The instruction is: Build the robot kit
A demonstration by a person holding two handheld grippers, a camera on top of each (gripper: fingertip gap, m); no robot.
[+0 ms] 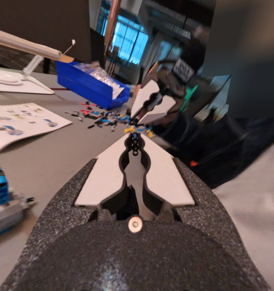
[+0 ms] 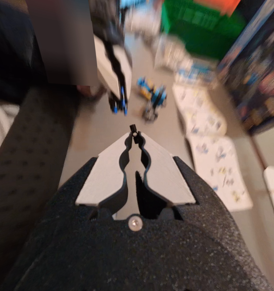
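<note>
Ahead, a heap of loose parts [image 1: 104,116] on the grey table [image 1: 57,157], beside one blue bin [image 1: 92,88] and one open booklet [image 1: 23,122]. One half-built blue model [image 1: 1,198] at left. Left gripper [image 1: 135,137] clamped on a black holed beam [image 1: 135,144]; right gripper [image 2: 135,135] pinching a small black connector [image 2: 134,133]. Much blurred.

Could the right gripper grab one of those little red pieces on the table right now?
Probably not yet. The right gripper is shut on a small black connector, so its jaws are full. The red pieces lie loose in the open, with nothing covering them.
</note>
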